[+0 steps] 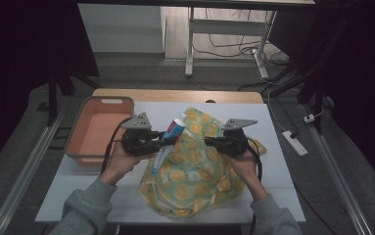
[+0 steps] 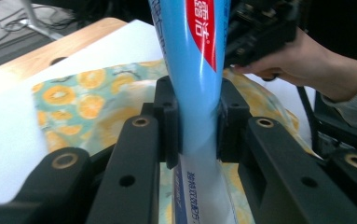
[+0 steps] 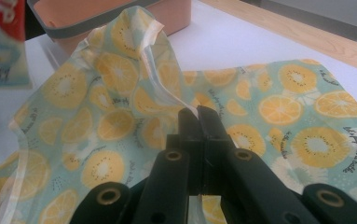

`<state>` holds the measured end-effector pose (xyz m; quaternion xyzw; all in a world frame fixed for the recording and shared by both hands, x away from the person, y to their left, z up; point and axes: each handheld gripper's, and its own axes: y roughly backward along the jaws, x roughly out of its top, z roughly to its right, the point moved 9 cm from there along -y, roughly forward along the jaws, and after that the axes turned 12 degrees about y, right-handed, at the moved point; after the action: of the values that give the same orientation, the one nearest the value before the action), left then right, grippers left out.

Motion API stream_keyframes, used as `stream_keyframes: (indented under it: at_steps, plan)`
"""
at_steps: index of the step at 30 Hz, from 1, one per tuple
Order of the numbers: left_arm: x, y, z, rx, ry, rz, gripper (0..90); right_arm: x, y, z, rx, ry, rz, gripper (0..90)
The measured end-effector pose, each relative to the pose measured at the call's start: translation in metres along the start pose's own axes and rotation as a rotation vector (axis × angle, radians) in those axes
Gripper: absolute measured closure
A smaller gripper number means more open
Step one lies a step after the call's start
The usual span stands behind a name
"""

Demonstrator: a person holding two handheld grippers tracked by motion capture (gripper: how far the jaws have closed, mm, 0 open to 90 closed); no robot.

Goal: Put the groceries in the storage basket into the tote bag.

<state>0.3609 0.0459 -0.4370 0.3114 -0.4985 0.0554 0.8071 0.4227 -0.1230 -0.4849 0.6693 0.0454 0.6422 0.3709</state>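
A blue toothpaste tube with a red label is clamped between the pads of my left gripper, left of centre over the table. In the left gripper view the tube rises upright between the black jaws of that gripper. Under and beside it lies a thin bag printed with orange slices. My right gripper is shut on the bag's raised edge; its jaws meet on the thin film in the right gripper view. The two grippers face each other across the bag's mouth.
An orange basket with a grey rim stands at the table's left; its corner is behind the bag. White table surface lies bare at the right and front. A power strip lies on the floor beside the right edge.
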Motion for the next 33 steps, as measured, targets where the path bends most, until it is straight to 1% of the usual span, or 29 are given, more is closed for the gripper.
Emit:
stream_keyframes:
  at_steps: [6, 10, 14, 16, 20, 23, 26, 30, 33]
  plan:
    - [-0.004, -0.019, 0.015, -0.020, -0.055, -0.041, 73.5, 0.001, 0.002, 0.001, 0.006, -0.011, 0.014, 89.1]
    - [-0.009, -0.033, 0.021, -0.024, -0.086, -0.077, 73.5, 0.003, 0.003, 0.001, 0.011, -0.020, 0.027, 89.1]
    - [-0.018, -0.045, 0.025, -0.028, -0.122, -0.123, 73.5, 0.005, 0.006, 0.001, 0.017, -0.033, 0.046, 89.1]
    - [-0.022, -0.051, 0.025, -0.021, -0.147, -0.149, 73.5, 0.007, 0.009, 0.002, 0.017, -0.045, 0.064, 89.1]
    - [-0.032, -0.060, 0.024, 0.002, -0.175, -0.196, 73.5, 0.012, 0.015, 0.003, 0.020, -0.061, 0.100, 89.1]
    - [-0.038, -0.068, 0.022, 0.006, -0.186, -0.231, 73.5, 0.017, 0.018, 0.002, 0.018, -0.065, 0.121, 89.1]
    - [-0.046, -0.076, 0.021, 0.025, -0.209, -0.272, 73.5, 0.021, 0.021, 0.000, 0.016, -0.061, 0.139, 89.1]
    - [-0.053, -0.085, 0.018, 0.039, -0.212, -0.313, 73.5, 0.026, 0.024, -0.002, 0.008, -0.051, 0.159, 89.1]
    - [-0.057, -0.092, 0.013, 0.063, -0.216, -0.336, 73.4, 0.029, 0.026, -0.005, 0.013, -0.049, 0.167, 89.1]
